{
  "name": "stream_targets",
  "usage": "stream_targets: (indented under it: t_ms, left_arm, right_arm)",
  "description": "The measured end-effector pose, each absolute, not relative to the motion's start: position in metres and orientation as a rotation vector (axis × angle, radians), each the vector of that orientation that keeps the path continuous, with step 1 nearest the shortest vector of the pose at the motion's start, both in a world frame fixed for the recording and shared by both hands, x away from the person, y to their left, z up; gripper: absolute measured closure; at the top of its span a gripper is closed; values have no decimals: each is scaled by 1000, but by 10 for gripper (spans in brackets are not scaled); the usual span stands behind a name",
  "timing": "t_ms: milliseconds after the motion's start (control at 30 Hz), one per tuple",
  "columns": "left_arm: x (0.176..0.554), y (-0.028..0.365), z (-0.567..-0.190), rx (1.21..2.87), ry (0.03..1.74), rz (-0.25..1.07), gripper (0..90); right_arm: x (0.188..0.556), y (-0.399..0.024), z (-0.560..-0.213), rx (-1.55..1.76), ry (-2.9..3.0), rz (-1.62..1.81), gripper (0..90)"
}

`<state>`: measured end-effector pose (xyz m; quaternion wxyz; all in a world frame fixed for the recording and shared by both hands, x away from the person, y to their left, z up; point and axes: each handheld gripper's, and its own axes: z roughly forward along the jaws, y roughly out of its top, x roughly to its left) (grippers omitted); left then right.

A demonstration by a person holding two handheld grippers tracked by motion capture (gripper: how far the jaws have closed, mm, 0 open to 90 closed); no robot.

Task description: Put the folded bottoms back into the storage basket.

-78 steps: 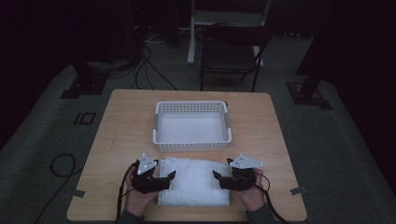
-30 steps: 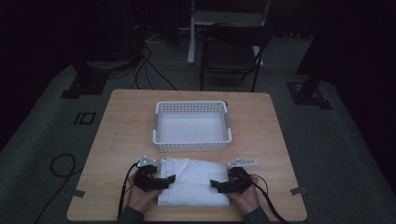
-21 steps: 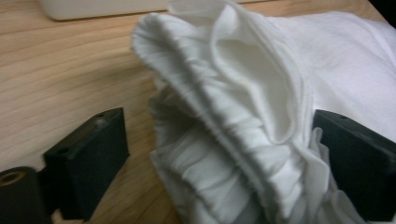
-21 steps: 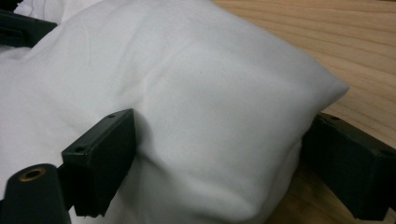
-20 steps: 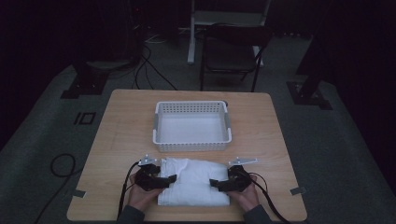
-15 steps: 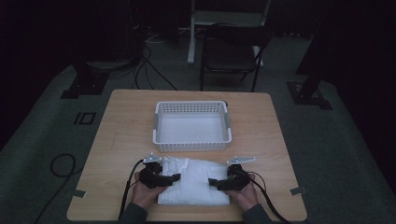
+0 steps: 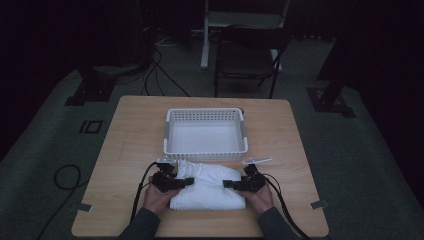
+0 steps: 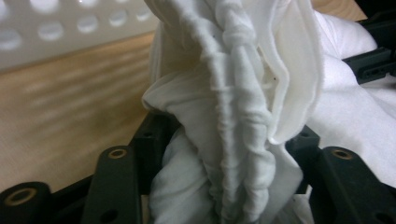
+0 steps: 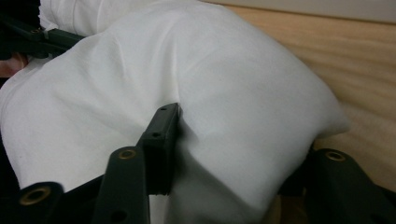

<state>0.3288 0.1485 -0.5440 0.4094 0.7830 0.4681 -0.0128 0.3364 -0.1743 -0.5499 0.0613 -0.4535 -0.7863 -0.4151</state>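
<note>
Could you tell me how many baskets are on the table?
1. The white basket sits at the middle of the table, just beyond the white cloth; a slice of its holed wall shows in the left gripper view.

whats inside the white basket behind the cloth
The white basket looks empty: its pale floor shows bare in the high view. Its near wall hides a strip of that floor, and the bunched white cloth lies outside it on the table.

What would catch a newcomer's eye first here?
A bunched white cloth at the near edge of the wooden table, pinched from each side by the left tongs and the right tongs, whose jaws have just been closing on it. Just behind it sits an empty white basket.
</note>
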Motion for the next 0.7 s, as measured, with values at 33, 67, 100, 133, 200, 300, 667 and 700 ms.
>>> stream_targets:
  t_ms: [33,67,100,133,200,300,667,700]
  left_arm:
    - [330,148,-543,1981,1172,-21,487]
    - [331,147,-543,1976,1175,-14,493]
    - [333,147,-543,1978,1173,-13,499]
    - [333,147,-543,1974,1175,-13,504]
    - [335,146,-543,1980,1170,-15,515]
    - [334,145,-541,1986,1163,1,535]
    - [315,144,-529,1966,1127,101,580]
    - [315,144,-529,1966,1127,101,582]
  right_arm:
    - [338,-174,-549,-1372,-2380,-1257,564]
    - [340,-173,-549,-1370,-2383,-1256,582]
    - [341,-173,-547,-1366,-2389,-1249,599]
    - [343,-173,-547,-1357,-2401,-1249,611]
    - [344,-172,-546,-1353,-2407,-1251,627]
    - [342,-172,-545,-1347,-2434,-1264,649]
    - [326,-170,-534,-1312,-2523,-1369,688]
    - [326,-170,-534,-1312,-2523,-1369,688]
